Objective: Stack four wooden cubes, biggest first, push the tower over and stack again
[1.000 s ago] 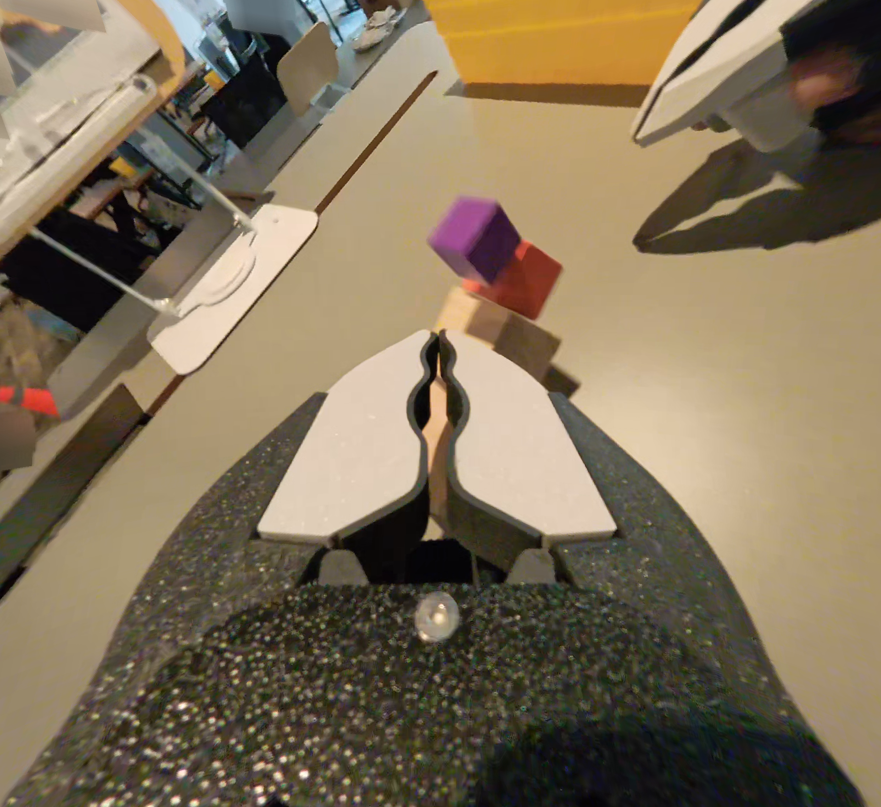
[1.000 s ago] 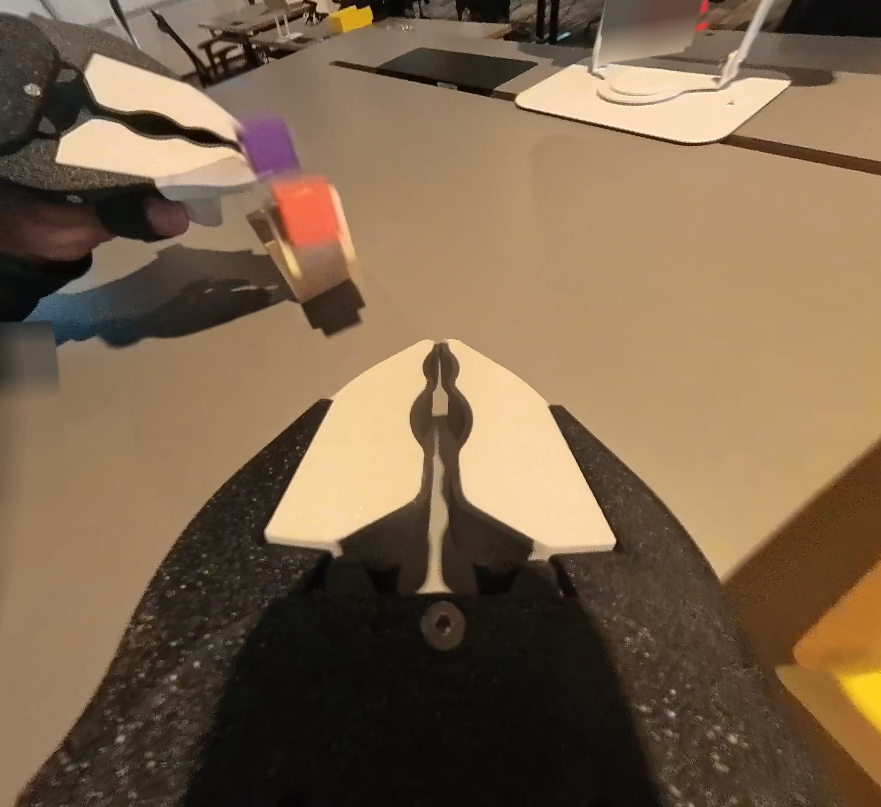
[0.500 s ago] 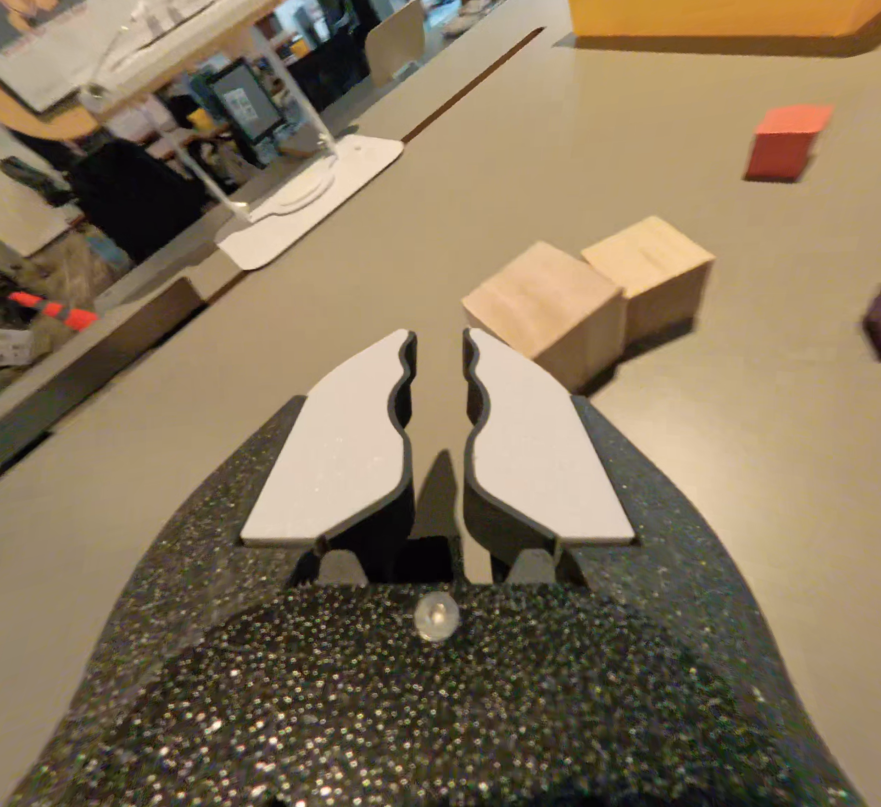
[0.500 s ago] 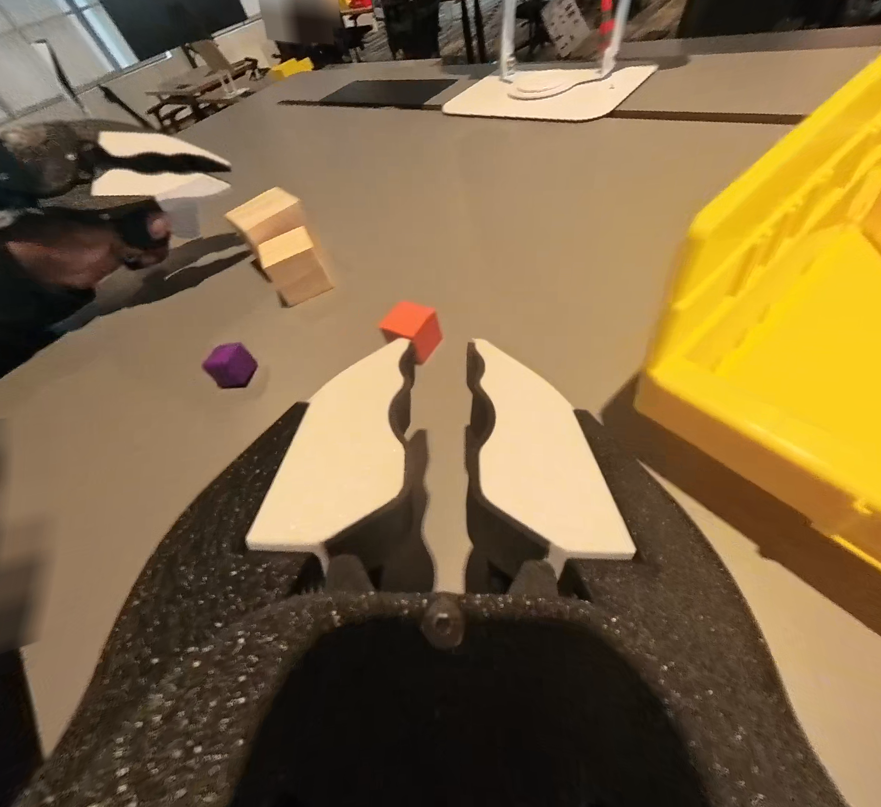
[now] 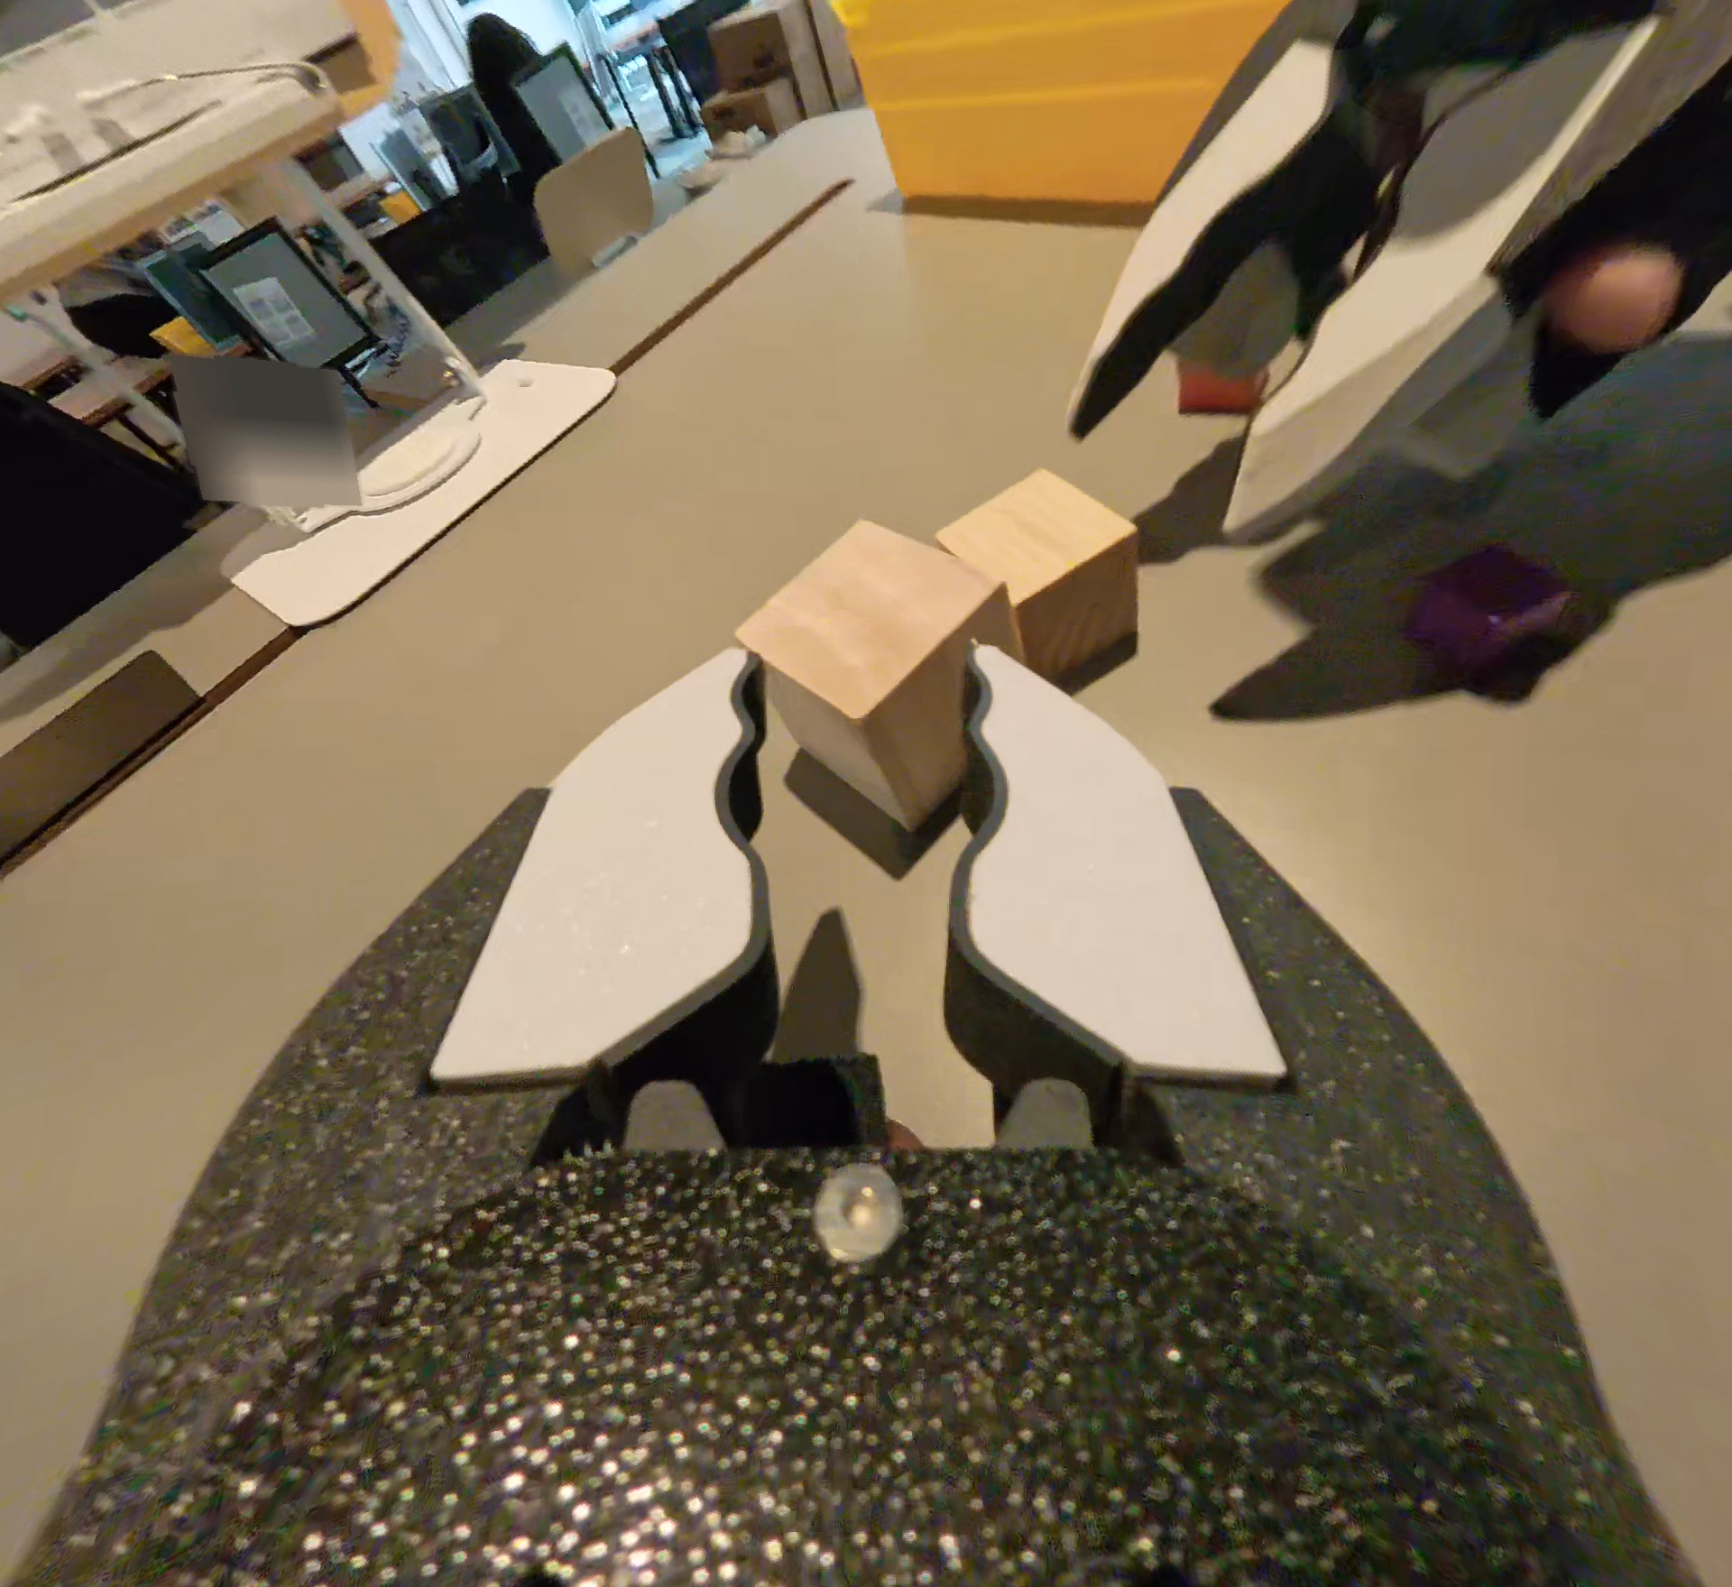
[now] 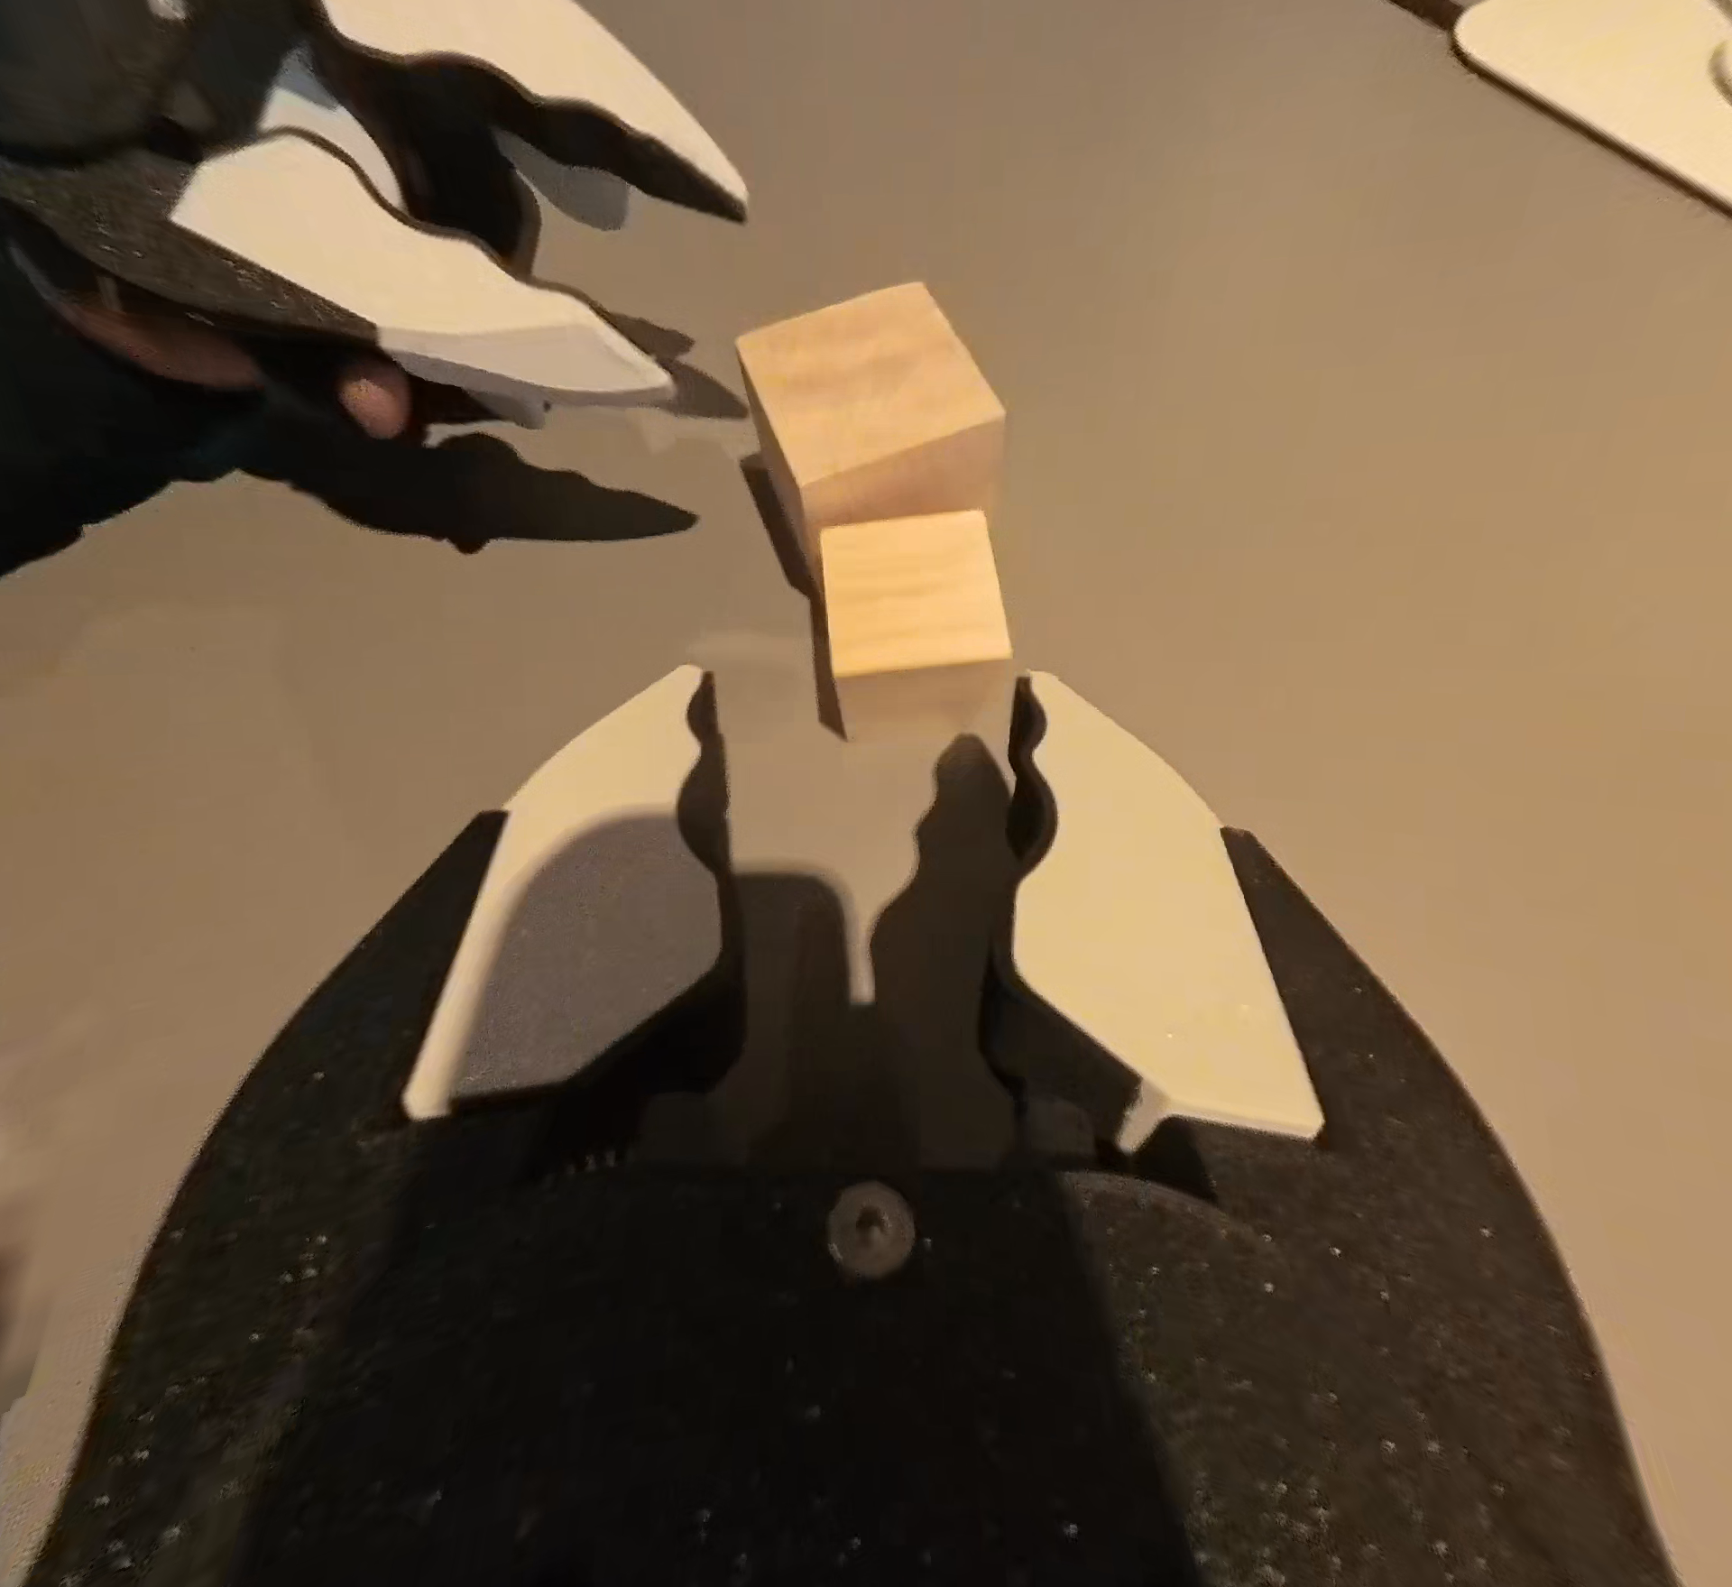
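Note:
The biggest wooden cube [image 5: 862, 651] stands on the grey table just ahead of my left gripper [image 5: 860, 663], which is open with its fingertips on either side of the cube's near corner. A smaller wooden cube [image 5: 1040, 572] touches it behind. In the right wrist view my right gripper [image 6: 862, 681] is open, just short of the smaller cube [image 6: 914, 595], with the big cube [image 6: 867, 389] beyond and the left gripper [image 6: 708, 295] open at upper left. A red cube [image 5: 1214, 391] shows behind the right gripper [image 5: 1157, 473]. A purple cube [image 5: 1485, 614] lies at the right.
A large yellow crate [image 5: 1078, 42] stands at the far end of the table. A white stand base [image 5: 422, 492] lies at the left, also in the right wrist view [image 6: 1612, 70]. A dark seam [image 5: 731, 277] runs along the table.
The tower has fallen and the cubes lie scattered. Both grippers have opened. The left has closed in on the big cube, the right on the smaller wooden cube.

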